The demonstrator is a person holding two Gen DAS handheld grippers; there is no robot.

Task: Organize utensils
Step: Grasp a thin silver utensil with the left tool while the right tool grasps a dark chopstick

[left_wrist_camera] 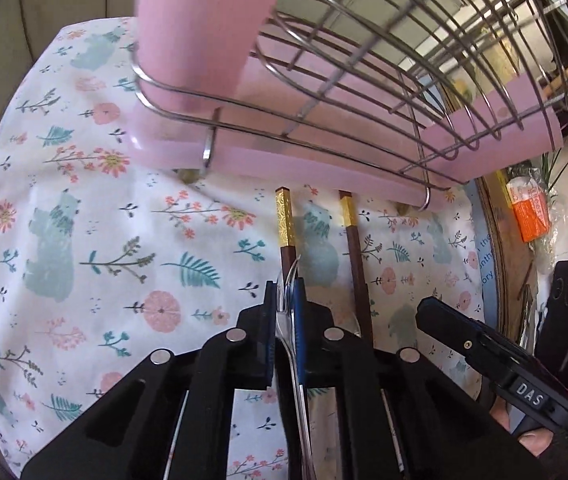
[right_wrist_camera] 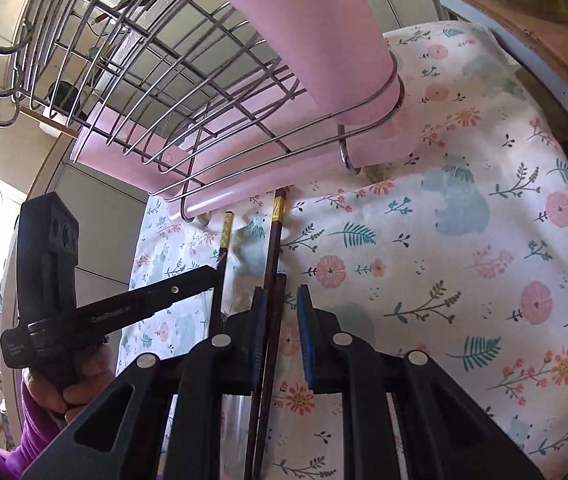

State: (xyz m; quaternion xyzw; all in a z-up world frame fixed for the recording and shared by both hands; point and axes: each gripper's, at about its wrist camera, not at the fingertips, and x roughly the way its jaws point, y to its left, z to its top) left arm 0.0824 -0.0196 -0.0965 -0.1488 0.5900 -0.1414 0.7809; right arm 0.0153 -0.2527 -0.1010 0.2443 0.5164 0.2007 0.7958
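The clear plastic fork [left_wrist_camera: 288, 312] lies with its long axis running straight out along my left gripper [left_wrist_camera: 286, 300], tines aimed at the pink tray under the wire dish rack [left_wrist_camera: 363, 92], which stands just ahead and above; that line toward the rack is what the next move seems to hinge on. My left fingers are pinched narrow on the fork's neck, blue pads touching it on both sides. Two dark chopsticks with gold-banded tops lie on the floral cloth [left_wrist_camera: 84, 240], pointing the same way, their gold ends almost at the tray's front edge. One chopstick [right_wrist_camera: 271, 280] runs between the fingers of my right gripper [right_wrist_camera: 282, 312], which is part open; it sits against the left pad with a clear gap to the right one, so nothing is gripped there yet. The other chopstick [right_wrist_camera: 223, 252] lies just left of it, nearer my left gripper. The pink cylindrical utensil cup [left_wrist_camera: 200, 32] stands at the rack's end, probably where the fork belongs.
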